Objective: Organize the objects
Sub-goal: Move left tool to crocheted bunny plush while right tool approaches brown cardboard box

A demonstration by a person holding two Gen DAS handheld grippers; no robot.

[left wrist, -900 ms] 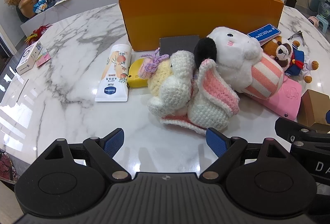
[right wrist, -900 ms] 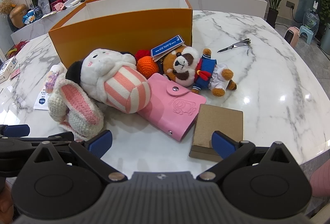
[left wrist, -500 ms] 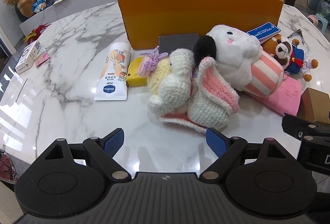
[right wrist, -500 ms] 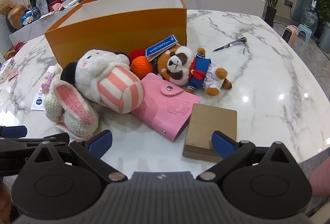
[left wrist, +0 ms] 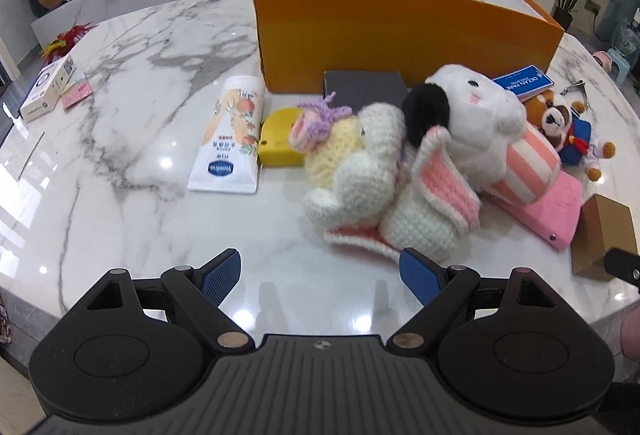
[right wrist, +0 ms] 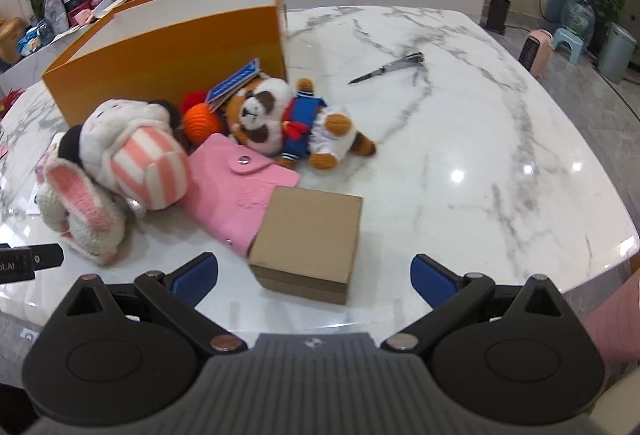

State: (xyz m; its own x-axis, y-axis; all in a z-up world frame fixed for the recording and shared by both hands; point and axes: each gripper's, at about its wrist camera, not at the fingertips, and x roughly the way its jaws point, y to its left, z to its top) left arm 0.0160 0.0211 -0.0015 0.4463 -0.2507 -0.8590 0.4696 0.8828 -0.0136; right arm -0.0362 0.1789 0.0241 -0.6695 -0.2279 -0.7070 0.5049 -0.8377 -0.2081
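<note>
An open orange box (left wrist: 400,31) stands at the back of the marble table; it also shows in the right wrist view (right wrist: 168,63). In front of it lie a crocheted bunny (left wrist: 360,171), a white plush with a striped body (left wrist: 480,123), a pink wallet (right wrist: 236,187), a bear in blue (right wrist: 288,119), an orange ball (right wrist: 200,121), a brown cardboard box (right wrist: 312,235), a lotion tube (left wrist: 232,139), a yellow case (left wrist: 278,143) and a dark pad (left wrist: 364,87). My left gripper (left wrist: 320,275) is open, just short of the bunny. My right gripper (right wrist: 314,275) is open, just short of the brown box.
Scissors (right wrist: 388,67) lie on the table to the right of the orange box. A small white carton (left wrist: 48,87) sits at the table's far left edge. A blue card (left wrist: 522,79) leans on the orange box. The table's near edge is right below both grippers.
My right gripper has swung right and moved closer to the brown box, which now sits centred ahead of its fingers. My left gripper has shifted slightly left. No object has moved.
</note>
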